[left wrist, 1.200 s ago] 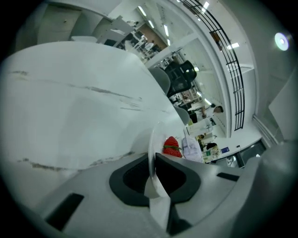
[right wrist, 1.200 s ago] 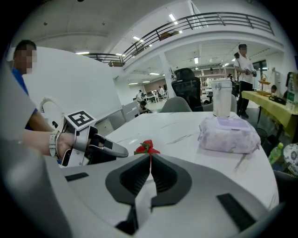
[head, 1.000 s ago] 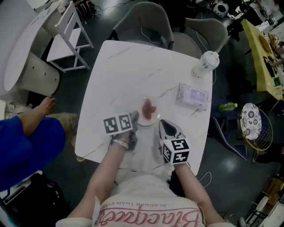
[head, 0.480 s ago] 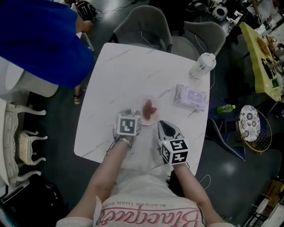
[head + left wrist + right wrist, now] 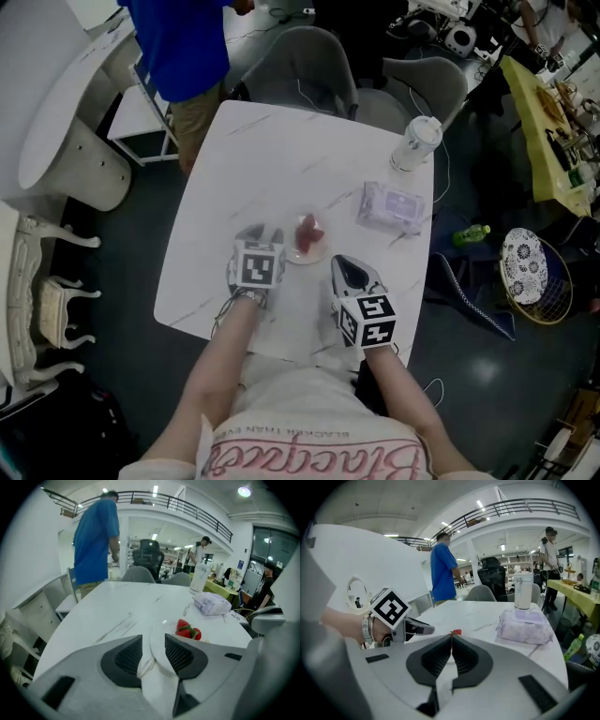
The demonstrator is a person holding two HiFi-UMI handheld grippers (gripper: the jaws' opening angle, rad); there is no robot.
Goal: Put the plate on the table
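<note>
Since a second ago, my left claw point(image 5: 260, 232) has rolled at the wrist and drawn back a little from the plate point(image 5: 323, 251), and its jaws have just been opening. They now stand spread wide. In the left gripper view the near rim of the clear plate point(image 5: 166, 626) shows in the gap between the pads, which do not press on it. The person in a blue shirt point(image 5: 183, 37) has also walked round to the far side of the worktop point(image 5: 281, 159).

The plate lies flat on the white marble worktop near my edge, with strawberries point(image 5: 309, 232) on it, just beside the left claw and well apart from the pack of wet wipes point(image 5: 392, 207). My right claw point(image 5: 340, 262) hovers on the other side of the plate, pressed together on nothing.

I judge the job nearly finished. The plate is down and released, resting on its own. What remains, as far as I can tell, is only to pull both claws clear without nudging the rim.
</note>
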